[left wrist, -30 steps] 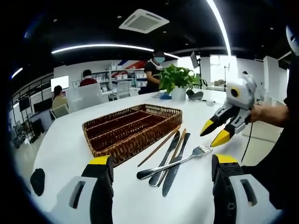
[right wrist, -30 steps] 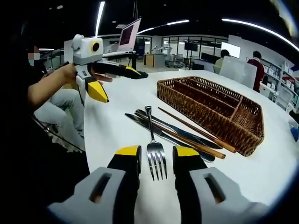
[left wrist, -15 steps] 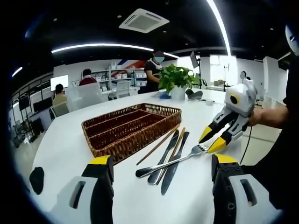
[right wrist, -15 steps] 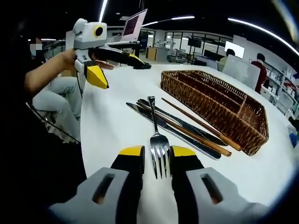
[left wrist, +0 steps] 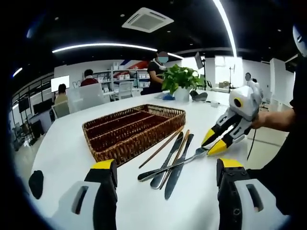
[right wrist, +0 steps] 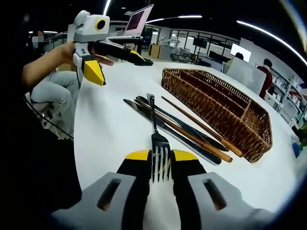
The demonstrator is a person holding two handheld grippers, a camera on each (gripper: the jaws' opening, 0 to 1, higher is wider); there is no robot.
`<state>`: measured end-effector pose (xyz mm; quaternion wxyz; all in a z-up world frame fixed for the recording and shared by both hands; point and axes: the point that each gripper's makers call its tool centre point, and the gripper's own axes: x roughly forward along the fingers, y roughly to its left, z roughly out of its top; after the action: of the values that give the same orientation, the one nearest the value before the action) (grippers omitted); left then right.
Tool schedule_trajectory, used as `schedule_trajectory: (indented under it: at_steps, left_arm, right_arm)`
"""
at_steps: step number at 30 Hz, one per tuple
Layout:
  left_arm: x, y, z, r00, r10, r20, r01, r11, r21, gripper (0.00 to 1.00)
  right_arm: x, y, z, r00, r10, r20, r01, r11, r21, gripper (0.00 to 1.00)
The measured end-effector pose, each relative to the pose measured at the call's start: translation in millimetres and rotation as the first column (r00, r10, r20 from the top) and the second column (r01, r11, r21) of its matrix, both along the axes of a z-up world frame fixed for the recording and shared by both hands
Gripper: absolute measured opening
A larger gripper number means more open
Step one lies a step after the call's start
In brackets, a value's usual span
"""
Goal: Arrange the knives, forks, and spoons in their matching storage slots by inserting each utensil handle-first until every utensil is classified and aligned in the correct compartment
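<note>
We held the right gripper low at frame bottom, jaws narrow around the silver metal fork's tines, not clearly gripping. The left gripper stood wide. Dark knives and brown wooden chopsticks crowded beside the brown wicker tray at right-centre.

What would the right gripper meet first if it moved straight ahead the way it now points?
The fork: its tines already lie between the right gripper jaws, handle pointing away across the other cutlery. Whether the jaws touch it is unclear.
</note>
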<state>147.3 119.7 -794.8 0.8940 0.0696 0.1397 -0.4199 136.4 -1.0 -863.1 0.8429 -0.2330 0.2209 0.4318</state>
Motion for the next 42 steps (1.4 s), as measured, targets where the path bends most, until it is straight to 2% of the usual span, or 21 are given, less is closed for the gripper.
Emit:
schedule_trajectory:
  at_steps: [5, 7, 9, 11, 17, 20, 25, 36, 42]
  left_arm:
    - [1.1, 0, -0.6, 1.0, -0.003, -0.002, 0.003, 1.0, 0.006, 0.87]
    - [1.8, 0, -0.5, 1.0, -0.003, -0.004, 0.003, 1.0, 0.004, 0.86]
    - [2.6, 0, -0.9, 1.0, -0.004, -0.004, 0.004, 1.0, 0.006, 0.86]
    - [3.3, -1, -1.0, 1.0, -0.005, -0.003, 0.005, 1.0, 0.009, 0.86]
    - [5.4, 0, -0.1, 1.0, -0.002, -0.001, 0.002, 1.0, 0.008, 0.86]
    - [6.2, 2, -0.1, 1.0, 0.0, -0.001, 0.0, 1.0, 0.006, 0.86]
    - [6.5, 5, 1.9, 1.0, 0.008, -0.001, -0.008, 1.0, -0.009, 0.88]
    - [8.3, 7, 19.8, 1.0, 0.02, -0.004, -0.02, 0.999, -0.041, 0.95]
    - [8.5, 9, 29.8, 0.999, 0.034, -0.003, -0.034, 0.997, -0.064, 0.99]
  right_arm:
    - [3, -4, 1.2, 1.0, -0.019, -0.005, 0.019, 1.0, 0.01, 0.14]
    - [4, -5, 5.0, 0.999, -0.035, -0.008, 0.036, 0.999, 0.041, 0.08]
    - [4, -10, 2.4, 0.997, -0.055, -0.052, 0.058, 0.997, 0.05, 0.05]
    - [7, -12, 1.3, 0.997, -0.055, -0.045, 0.057, 0.997, 0.047, 0.02]
    - [7, -13, -0.2, 0.998, -0.044, -0.051, 0.046, 0.998, 0.05, 0.01]
    - [5, -12, -0.3, 0.996, -0.045, -0.082, 0.052, 0.995, 0.087, 0.0]
    - [6, -15, 3.3, 0.995, -0.05, -0.089, 0.06, 0.992, 0.109, 0.0]
    - [11, -12, 34.1, 0.996, -0.032, -0.089, 0.046, 0.985, 0.165, 0.0]
    - [21, -15, 56.2, 0.998, -0.019, -0.065, 0.03, 0.985, 0.173, 0.0]
